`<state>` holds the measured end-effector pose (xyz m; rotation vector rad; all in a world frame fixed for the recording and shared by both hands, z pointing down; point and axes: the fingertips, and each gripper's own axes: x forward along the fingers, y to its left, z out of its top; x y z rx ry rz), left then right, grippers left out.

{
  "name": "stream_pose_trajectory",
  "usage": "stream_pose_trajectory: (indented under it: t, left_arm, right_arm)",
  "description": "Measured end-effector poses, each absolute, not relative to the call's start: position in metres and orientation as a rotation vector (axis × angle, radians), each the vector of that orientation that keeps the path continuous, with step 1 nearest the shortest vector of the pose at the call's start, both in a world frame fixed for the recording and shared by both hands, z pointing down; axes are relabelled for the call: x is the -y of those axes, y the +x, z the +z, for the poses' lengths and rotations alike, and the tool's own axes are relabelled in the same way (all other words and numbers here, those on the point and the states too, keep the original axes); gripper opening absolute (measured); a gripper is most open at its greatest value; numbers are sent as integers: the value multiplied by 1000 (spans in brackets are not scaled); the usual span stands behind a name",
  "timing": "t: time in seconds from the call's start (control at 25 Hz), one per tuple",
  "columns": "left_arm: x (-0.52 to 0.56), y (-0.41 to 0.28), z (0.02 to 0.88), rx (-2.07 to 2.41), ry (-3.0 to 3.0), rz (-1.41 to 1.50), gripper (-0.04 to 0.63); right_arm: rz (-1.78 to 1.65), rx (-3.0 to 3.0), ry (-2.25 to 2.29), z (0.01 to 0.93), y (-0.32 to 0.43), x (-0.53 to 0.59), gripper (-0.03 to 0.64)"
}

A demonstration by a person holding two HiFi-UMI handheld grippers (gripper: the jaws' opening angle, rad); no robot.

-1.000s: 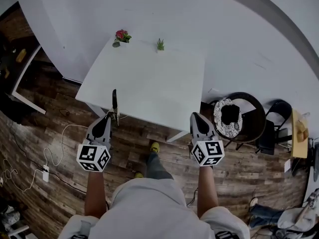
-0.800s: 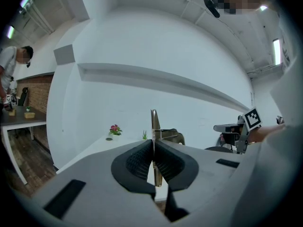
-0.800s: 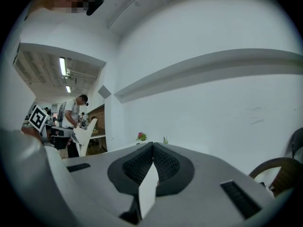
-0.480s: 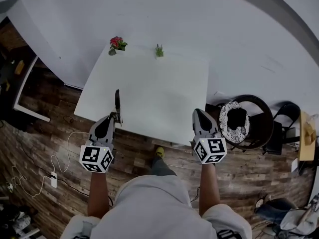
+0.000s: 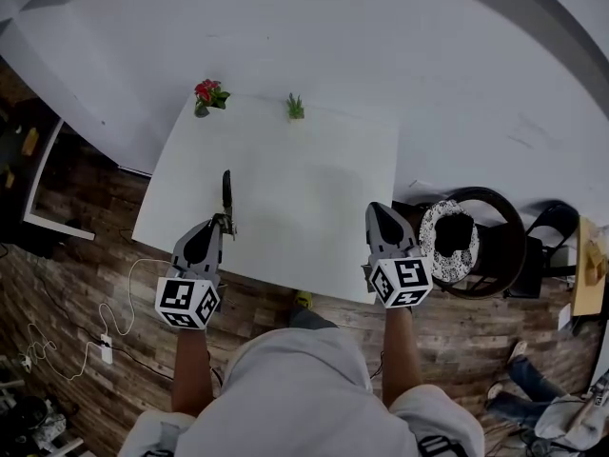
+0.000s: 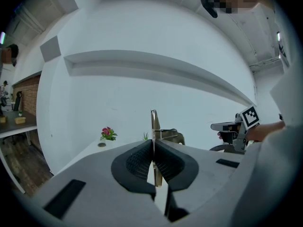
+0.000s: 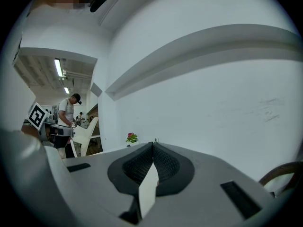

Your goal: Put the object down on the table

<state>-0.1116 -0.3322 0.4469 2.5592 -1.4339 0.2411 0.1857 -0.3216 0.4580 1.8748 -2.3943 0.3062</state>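
Observation:
A thin dark metal tool [image 5: 226, 193] sticks forward out of my left gripper [image 5: 217, 225], which is shut on its near end. The tool hangs over the near left part of the white table [image 5: 304, 160]. In the left gripper view the tool [image 6: 154, 126] shows edge-on, upright, pinched between the pads of the left gripper [image 6: 153, 145]. My right gripper [image 5: 379, 208] is shut with nothing in it, over the table's near right edge. In the right gripper view its pads [image 7: 152, 148] meet along their whole length.
A red flower pot [image 5: 206, 93] and a small green plant [image 5: 296, 109] stand at the table's far edge. A round chair with a patterned cushion [image 5: 455, 241] is right of the table. A cable [image 5: 114, 293] lies on the wooden floor at the left.
Both grippers have moved forward from over the floor to over the table's near edge. The tool stays held in the left gripper; the right stays shut.

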Motion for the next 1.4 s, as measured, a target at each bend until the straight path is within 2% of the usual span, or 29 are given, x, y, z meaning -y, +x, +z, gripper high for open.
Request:
stream_pose_trajectory:
  t: [0.64, 1.4]
  left_arm:
    - [363, -67, 450, 1442, 2592, 384, 21]
    - [411, -76, 451, 1313, 2800, 559, 21]
  right_arm:
    - [384, 2444, 1863, 468, 224, 350, 9]
    - [383, 2372, 1973, 463, 189, 357, 9]
